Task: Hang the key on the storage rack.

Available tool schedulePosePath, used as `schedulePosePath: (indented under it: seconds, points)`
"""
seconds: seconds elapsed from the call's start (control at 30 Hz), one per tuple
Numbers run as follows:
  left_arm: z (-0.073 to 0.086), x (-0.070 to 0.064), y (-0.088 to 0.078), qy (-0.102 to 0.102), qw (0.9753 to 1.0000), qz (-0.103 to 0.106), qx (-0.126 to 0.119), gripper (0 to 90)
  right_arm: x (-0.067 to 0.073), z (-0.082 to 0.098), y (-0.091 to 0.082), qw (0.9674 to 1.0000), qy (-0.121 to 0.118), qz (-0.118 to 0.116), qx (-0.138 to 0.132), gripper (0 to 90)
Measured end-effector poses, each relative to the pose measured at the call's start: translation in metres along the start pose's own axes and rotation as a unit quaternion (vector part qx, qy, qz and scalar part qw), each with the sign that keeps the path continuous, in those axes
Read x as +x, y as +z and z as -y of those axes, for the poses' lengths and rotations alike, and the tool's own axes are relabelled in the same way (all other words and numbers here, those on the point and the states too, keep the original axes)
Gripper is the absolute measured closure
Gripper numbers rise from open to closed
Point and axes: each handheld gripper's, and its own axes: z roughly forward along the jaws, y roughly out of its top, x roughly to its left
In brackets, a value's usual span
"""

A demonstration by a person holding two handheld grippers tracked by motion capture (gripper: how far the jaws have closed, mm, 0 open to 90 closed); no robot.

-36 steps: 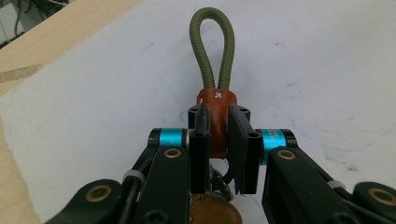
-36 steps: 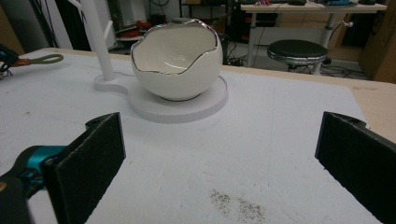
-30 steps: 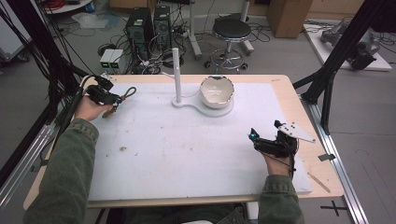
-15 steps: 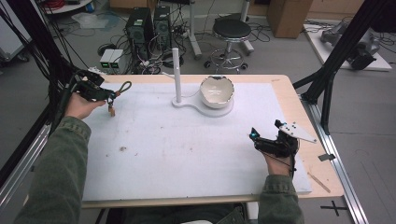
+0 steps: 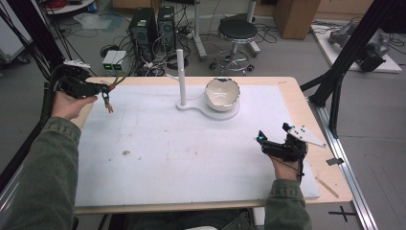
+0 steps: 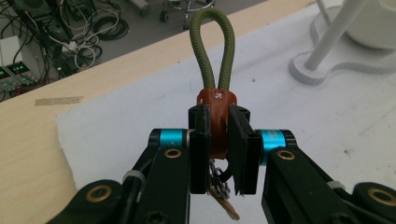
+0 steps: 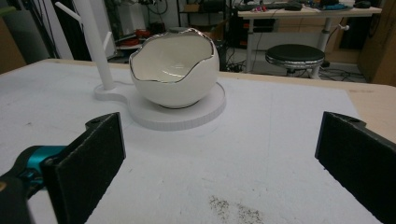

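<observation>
Left gripper (image 6: 218, 154) clenched on key ring's (image 6: 215, 100) brown tab, lifted above table's (image 5: 158, 158) left edge. Right gripper (image 7: 219, 154) released, resting. Risk: narrow grip slips; dangling keys (image 5: 107, 101) swing, loop misses stand (image 5: 181, 76).

Robotics lab: PC towers (image 5: 149, 29), cable tangles and a bench power supply (image 5: 114, 60) sit behind the table (image 5: 287, 91).

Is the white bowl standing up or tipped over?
Standing up. The white bowl sits on its round stand with its jagged opening facing upward.
</observation>
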Motion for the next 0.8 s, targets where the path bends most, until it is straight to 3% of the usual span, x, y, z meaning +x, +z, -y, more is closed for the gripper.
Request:
schedulePosePath:
  seconds: [0.27,0.37,0.8]
  points:
    - [-0.015,-0.005,-0.020,0.007,0.9999,-0.006,-0.011,79.3,-0.001,0.000,-0.001,1.0000,0.002,0.000,-0.004,0.6]
    - [-0.020,-0.009,-0.025,0.003,0.9998,0.003,-0.019,79.2,-0.001,0.000,-0.001,1.0000,0.001,0.000,-0.004,0.6]
    - [-0.046,-0.025,-0.030,0.017,0.9993,0.021,-0.025,79.3,-0.001,0.000,-0.002,1.0000,0.004,0.001,-0.003,0.6]
